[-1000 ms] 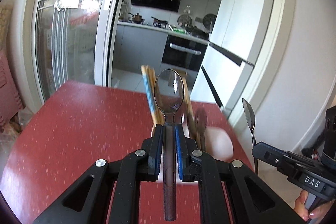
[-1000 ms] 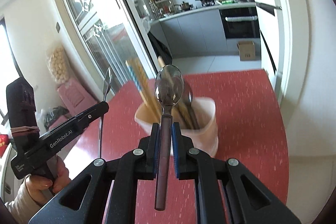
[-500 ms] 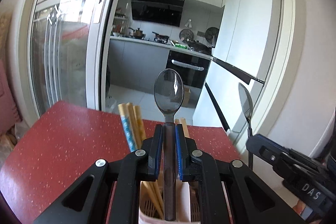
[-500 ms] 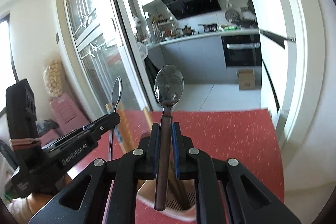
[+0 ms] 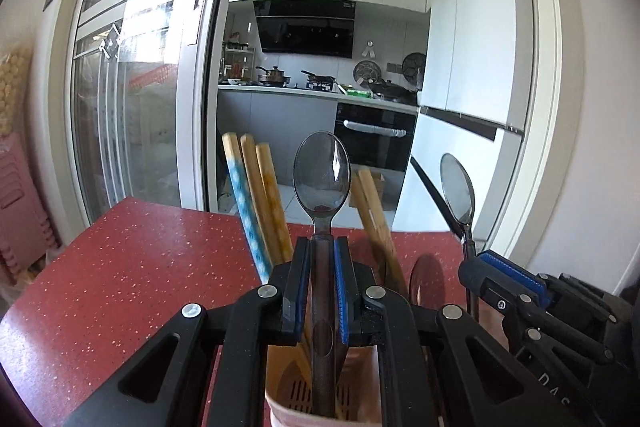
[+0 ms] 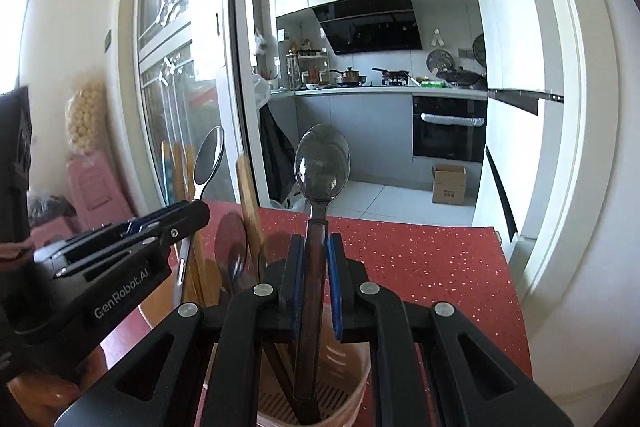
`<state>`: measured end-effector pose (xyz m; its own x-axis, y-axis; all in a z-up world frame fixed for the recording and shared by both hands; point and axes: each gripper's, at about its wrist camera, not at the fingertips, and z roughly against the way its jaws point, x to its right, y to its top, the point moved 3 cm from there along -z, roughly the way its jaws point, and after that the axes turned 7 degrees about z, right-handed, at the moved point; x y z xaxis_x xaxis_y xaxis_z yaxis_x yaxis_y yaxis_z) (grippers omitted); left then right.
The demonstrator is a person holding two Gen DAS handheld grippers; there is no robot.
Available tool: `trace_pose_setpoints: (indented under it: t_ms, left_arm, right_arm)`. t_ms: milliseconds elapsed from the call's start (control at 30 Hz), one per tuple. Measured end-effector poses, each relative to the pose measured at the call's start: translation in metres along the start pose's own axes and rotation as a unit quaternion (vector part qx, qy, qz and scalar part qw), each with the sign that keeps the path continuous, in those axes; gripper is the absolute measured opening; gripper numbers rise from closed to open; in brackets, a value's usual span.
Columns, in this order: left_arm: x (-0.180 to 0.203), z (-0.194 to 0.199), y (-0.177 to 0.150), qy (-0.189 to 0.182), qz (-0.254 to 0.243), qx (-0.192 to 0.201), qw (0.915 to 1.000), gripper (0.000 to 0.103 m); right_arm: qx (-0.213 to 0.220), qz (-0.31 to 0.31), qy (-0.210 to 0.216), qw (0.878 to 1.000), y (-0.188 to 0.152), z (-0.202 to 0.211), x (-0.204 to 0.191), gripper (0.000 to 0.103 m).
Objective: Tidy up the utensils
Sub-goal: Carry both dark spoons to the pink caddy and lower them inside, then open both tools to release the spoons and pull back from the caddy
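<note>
My left gripper [image 5: 322, 255] is shut on a steel spoon [image 5: 321, 173], bowl up, its handle hanging into a pale pink utensil holder [image 5: 280, 403] right below. My right gripper [image 6: 312, 253] is shut on a second steel spoon [image 6: 321, 163], its handle also down inside the holder [image 6: 352, 383]. Each gripper shows in the other's view, the right one [image 5: 500, 271] with its spoon [image 5: 457, 189], the left one [image 6: 176, 217] with its spoon [image 6: 209, 157]. Wooden chopsticks [image 5: 256, 203] and other spoons stand in the holder.
The holder stands on a red speckled table [image 5: 140, 267] whose far edge faces a kitchen doorway. A glass sliding door [image 5: 120, 107] is at the left and a white wall [image 6: 580, 187] at the right.
Both grippers have come down over the holder and tilted up, so the spoon handles now reach inside it. The two grippers have drawn closer together.
</note>
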<state>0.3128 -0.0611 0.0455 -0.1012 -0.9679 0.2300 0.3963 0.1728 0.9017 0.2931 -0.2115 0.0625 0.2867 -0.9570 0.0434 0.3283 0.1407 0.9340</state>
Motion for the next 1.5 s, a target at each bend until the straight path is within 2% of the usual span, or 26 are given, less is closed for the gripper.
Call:
trace_pose_setpoints:
  t_ms: [333, 800, 867, 933, 967, 1100, 1300, 1500]
  left_arm:
    - [0.007, 0.009, -0.017, 0.011, -0.032, -0.008, 0.9994, 0.042]
    - [-0.004, 0.021, -0.02, 0.022, -0.02, -0.029, 0.9991, 0.042]
    - [-0.006, 0.025, -0.02, 0.024, -0.02, -0.031, 0.999, 0.042]
    - [-0.008, 0.029, -0.02, 0.027, -0.02, -0.033, 0.9989, 0.042]
    - [-0.009, 0.03, -0.019, 0.027, -0.02, -0.034, 0.9989, 0.042]
    - [-0.013, 0.037, -0.017, 0.033, -0.021, -0.041, 0.9984, 0.042]
    - [-0.018, 0.051, -0.018, 0.043, -0.022, -0.05, 0.9976, 0.042]
    - [-0.02, 0.067, -0.024, 0.048, -0.027, -0.062, 0.9966, 0.042]
  right_arm:
    - [-0.001, 0.018, 0.001, 1.0, -0.023, 0.005, -0.008, 0.012]
    - [-0.03, 0.017, 0.011, 0.999, -0.033, 0.008, -0.01, 0.013]
    - [-0.038, 0.014, 0.015, 0.999, -0.032, 0.008, -0.011, 0.016]
    - [-0.041, 0.014, 0.016, 0.999, -0.031, 0.01, -0.012, 0.029]
    - [-0.04, 0.014, 0.015, 0.999, -0.031, 0.011, -0.012, 0.031]
    - [-0.037, 0.012, 0.014, 0.999, -0.025, 0.02, -0.013, 0.034]
    - [-0.035, -0.004, 0.017, 0.999, -0.017, 0.04, -0.014, 0.043]
    - [-0.048, -0.017, 0.02, 0.999, -0.019, 0.057, -0.019, 0.049]
